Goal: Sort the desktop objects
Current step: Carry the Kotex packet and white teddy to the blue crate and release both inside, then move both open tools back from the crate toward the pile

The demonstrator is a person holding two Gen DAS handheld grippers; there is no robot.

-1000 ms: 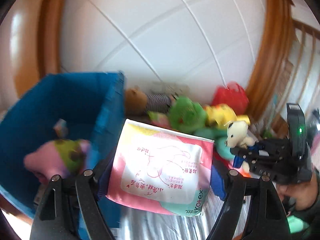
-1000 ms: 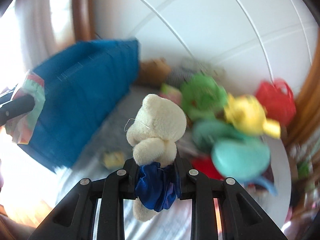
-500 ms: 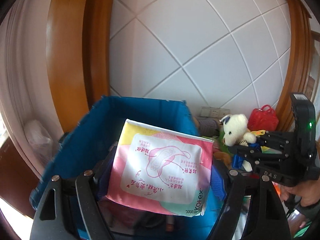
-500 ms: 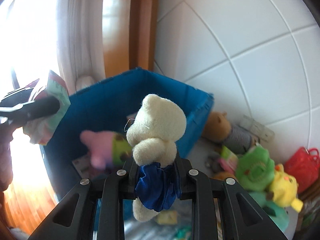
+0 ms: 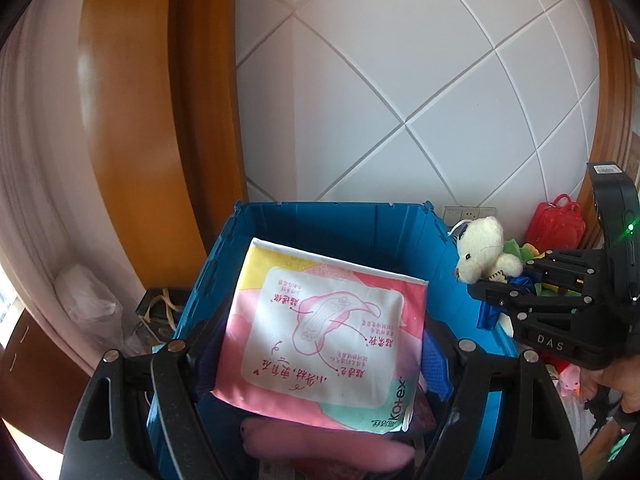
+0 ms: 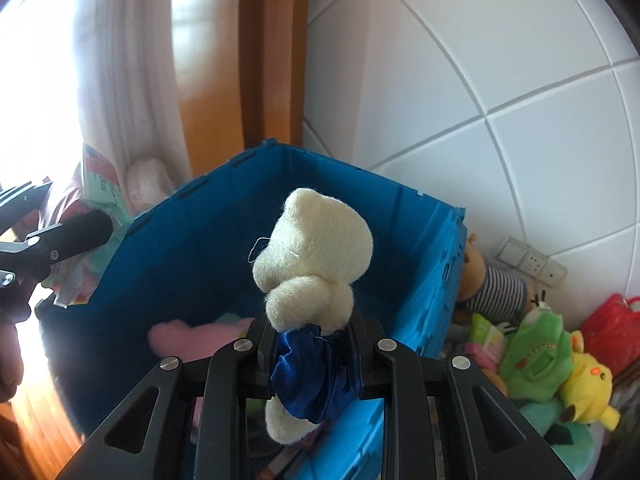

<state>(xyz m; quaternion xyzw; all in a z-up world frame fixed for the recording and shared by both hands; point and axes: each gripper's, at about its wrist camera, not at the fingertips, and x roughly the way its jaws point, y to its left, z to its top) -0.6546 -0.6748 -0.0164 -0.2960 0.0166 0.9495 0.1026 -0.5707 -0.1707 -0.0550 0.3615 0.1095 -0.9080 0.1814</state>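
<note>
My left gripper (image 5: 320, 344) is shut on a pink Kotex pad pack (image 5: 324, 340) and holds it above the open blue bin (image 5: 340, 216). My right gripper (image 6: 312, 344) is shut on a small cream teddy bear in a blue dress (image 6: 312, 264) and holds it over the bin's right rim (image 6: 432, 280). The bear (image 5: 482, 250) and right gripper (image 5: 492, 300) show at the right of the left wrist view. The left gripper (image 6: 60, 240) with the pack (image 6: 100, 184) shows at the left of the right wrist view. A pink plush (image 6: 192, 340) lies in the bin.
Right of the bin lie a brown striped plush (image 6: 492, 284), a green plush (image 6: 536, 356), a yellow Pikachu (image 6: 588, 388) and a red bag (image 6: 612, 332). A white tiled wall (image 5: 400, 100) stands behind. A wooden frame (image 5: 152, 120) and curtain are at left.
Both grippers have risen and swung left from the toy pile to over the blue bin, each still holding its item. The bin's inside now fills both views.
</note>
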